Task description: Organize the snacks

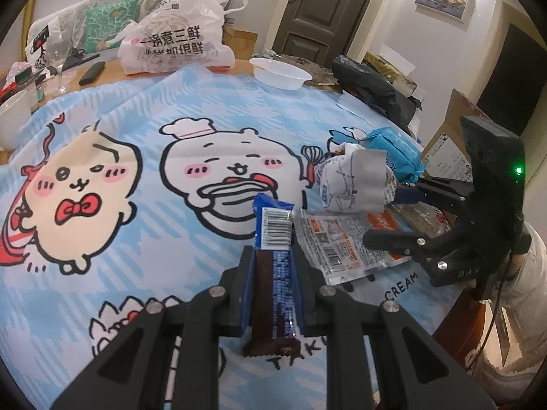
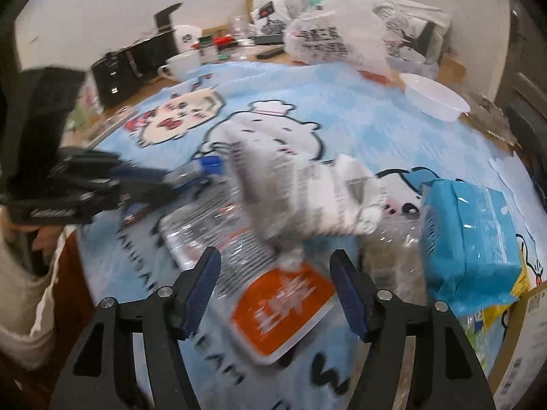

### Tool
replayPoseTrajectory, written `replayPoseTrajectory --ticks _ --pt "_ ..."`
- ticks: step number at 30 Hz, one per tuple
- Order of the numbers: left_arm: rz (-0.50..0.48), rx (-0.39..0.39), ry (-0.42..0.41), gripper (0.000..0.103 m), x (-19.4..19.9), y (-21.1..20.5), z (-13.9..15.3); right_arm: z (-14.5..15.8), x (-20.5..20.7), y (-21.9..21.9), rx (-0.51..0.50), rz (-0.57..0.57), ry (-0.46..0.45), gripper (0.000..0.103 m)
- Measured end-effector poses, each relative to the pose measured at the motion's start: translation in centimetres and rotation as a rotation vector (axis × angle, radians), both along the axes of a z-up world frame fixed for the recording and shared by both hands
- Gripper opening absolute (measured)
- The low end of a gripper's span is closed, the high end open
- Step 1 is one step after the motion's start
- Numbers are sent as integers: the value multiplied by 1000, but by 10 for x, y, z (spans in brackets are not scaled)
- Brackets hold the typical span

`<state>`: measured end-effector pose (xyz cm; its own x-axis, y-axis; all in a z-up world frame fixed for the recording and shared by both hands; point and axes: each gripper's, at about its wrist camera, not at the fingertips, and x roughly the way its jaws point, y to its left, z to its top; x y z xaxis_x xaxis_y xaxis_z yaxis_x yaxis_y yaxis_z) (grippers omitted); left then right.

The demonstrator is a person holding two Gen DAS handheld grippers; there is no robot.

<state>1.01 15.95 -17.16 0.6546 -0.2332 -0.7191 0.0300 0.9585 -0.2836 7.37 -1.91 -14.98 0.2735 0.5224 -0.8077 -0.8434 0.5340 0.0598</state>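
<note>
My left gripper (image 1: 272, 251) is shut on a blue and brown snack bar (image 1: 273, 256) and holds it above the cartoon-print cloth (image 1: 136, 232). The bar's barcode end sticks out past the fingertips. My right gripper (image 2: 275, 263) is open above a clear snack packet with an orange label (image 2: 280, 304). It also shows in the left wrist view (image 1: 379, 218) at the right, over the same packet (image 1: 338, 239). A white printed packet (image 2: 307, 201) and a light blue bag (image 2: 471, 235) lie beside it. The left gripper with the bar shows blurred at the left (image 2: 191, 174).
A white plastic bowl (image 1: 280, 73), a printed plastic bag (image 1: 174, 41), a wine glass (image 1: 59, 54) and a black bag (image 1: 376, 85) sit at the table's far side. A black appliance (image 2: 136, 65) and white cup (image 2: 181, 63) stand at the far left. A cardboard box (image 1: 448, 143) stands past the right edge.
</note>
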Motion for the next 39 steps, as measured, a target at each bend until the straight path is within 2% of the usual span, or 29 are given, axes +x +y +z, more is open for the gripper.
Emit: replayPoseTrajectory --ticks 1,2,13,15,20,24,36,37,39 --pt "1 -1 1 16 -1 1 -1 -2 3 0 -3 -9 1 71" --pt "3 -2 2 16 0 2 -1 -3 5 -1 3 -17 12 71" --pt "13 0 -7 16 -8 7 2 2 -47 -7 35 84 94 72" --pt "21 1 -6 16 -10 10 2 1 -55 -4 26 81 70 71" --pt "34 -1 -4 16 -15 16 0 -3 -62 11 1 -16 -28 71" --pt "44 -4 1 16 -18 22 -3 -7 -66 25 -16 -25 -91 71" --pt "40 -8 -2 16 -20 24 -5 -8 -58 43 1 -25 -96 71" --pt "39 -6 -2 16 -20 24 -4 -8 -58 43 1 -25 -96 66" --pt "38 -8 -3 19 -21 23 -4 -8 -59 45 -2 -22 -100 64"
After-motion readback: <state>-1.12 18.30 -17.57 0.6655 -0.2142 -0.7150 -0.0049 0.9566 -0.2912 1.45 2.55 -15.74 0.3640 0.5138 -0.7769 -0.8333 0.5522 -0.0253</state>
